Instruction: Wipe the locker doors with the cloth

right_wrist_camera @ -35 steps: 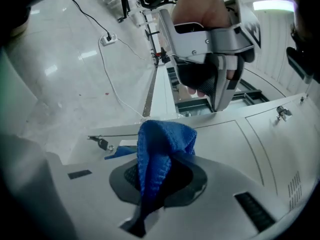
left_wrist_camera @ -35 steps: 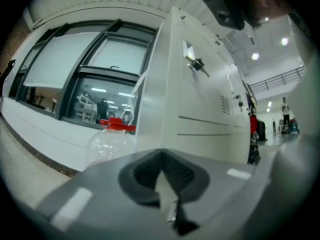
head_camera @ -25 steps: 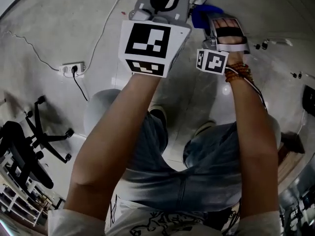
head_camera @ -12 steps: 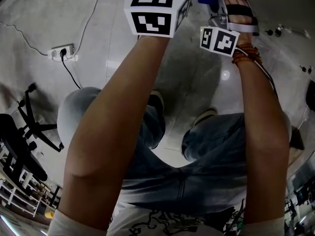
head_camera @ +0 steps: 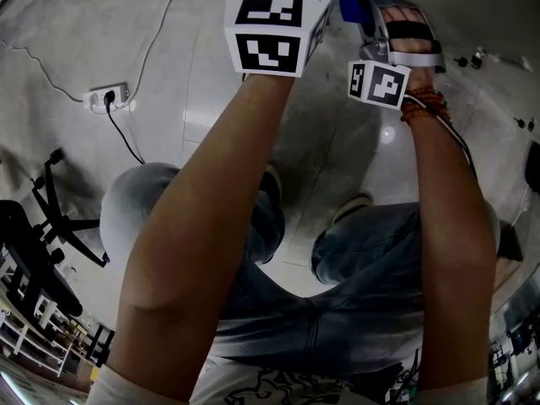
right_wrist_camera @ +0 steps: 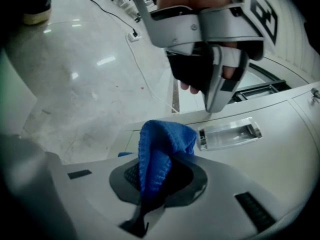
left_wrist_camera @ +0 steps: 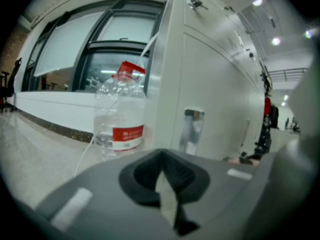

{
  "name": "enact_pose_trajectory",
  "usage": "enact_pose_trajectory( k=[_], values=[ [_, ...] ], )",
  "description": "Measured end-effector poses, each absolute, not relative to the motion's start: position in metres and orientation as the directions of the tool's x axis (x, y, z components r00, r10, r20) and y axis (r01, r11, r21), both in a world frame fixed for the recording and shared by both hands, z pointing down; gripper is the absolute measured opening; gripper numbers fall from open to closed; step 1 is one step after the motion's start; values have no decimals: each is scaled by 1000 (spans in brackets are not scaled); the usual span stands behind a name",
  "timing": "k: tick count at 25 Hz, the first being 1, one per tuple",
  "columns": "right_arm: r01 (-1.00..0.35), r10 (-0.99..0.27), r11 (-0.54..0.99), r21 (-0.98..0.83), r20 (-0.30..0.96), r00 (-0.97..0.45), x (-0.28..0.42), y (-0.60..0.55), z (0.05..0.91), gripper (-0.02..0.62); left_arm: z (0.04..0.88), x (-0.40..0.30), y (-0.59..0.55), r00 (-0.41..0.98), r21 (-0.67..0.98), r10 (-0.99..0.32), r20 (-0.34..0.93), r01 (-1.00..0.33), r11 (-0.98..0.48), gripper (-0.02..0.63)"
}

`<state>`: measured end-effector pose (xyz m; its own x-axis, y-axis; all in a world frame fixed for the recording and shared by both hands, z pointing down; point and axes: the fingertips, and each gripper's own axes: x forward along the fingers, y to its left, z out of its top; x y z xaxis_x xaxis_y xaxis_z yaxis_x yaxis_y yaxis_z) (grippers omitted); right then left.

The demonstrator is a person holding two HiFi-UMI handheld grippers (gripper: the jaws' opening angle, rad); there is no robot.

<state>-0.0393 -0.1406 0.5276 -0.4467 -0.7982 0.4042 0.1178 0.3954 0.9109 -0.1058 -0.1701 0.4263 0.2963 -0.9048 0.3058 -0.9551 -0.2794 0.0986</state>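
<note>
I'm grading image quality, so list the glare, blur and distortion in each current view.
Head view: heavy fisheye bending, dark corners, one glare spot on the glossy floor. Left gripper view: soft overall, the left hand-held gripper blurred up close, ceiling lamps flaring top right. Right gripper view: blue cloth crisp, light streaks reflecting off the floor, black vignette at edges.

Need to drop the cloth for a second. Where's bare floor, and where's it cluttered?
Bare floor runs from the power strip up to the white cable, at the head view's upper left. Crowded: the chair at lower left, small fittings at far right. The right gripper holds the cloth.
</note>
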Motion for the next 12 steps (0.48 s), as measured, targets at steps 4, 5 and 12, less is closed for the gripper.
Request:
enact_pose_trajectory(
  k=[4, 5, 12],
  values=[
    [221, -795, 396, 891, 453, -404, -40, -142, 552, 46, 436, -105, -169, 287, 108, -902, 322, -958, -266, 2],
    [242, -794, 389, 889, 457, -401, -45, -143, 556, 46, 438, -105, -169, 287, 108, -901, 326, -958, -266, 2],
    [296, -770, 412, 862, 503, -392, -90, -144, 586, 46, 453, -121, -158, 273, 99, -891, 362, -962, -254, 2]
  ],
)
